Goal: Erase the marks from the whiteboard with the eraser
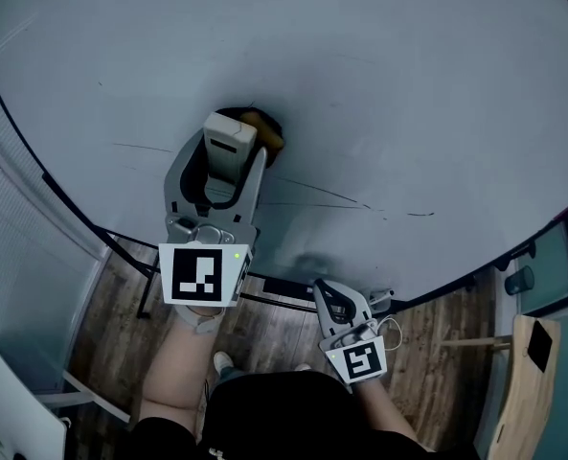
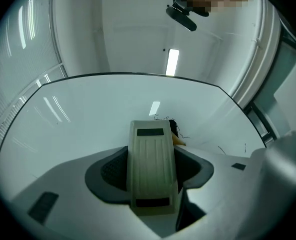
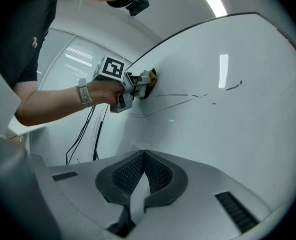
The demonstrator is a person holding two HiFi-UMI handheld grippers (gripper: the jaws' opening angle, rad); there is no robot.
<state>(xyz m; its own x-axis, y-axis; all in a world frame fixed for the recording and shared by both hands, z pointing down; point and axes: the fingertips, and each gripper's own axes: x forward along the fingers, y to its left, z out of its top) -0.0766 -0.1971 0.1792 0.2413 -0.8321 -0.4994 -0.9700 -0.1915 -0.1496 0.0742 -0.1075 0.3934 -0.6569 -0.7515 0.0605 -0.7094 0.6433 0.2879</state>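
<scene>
With left hand-held gripper [image 1: 228, 175] clenched on the eraser [image 1: 228, 140], pressed to the whiteboard [image 1: 379, 75] near its middle, hold it flat and sweep right along the thin marks [image 1: 333, 195] in overlapping passes. Then go back for the faint stroke [image 1: 135, 147] at left. Leave right hand-held gripper [image 3: 145, 179], jaws together on nothing, low by the board's bottom edge, below the sweep. Ignore the wooden chair [image 1: 523, 372] at far right, well apart from the stroke path.

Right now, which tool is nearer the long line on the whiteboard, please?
Left. The left tool holds the eraser at the line's end; the right tool sits below the whiteboard.
</scene>
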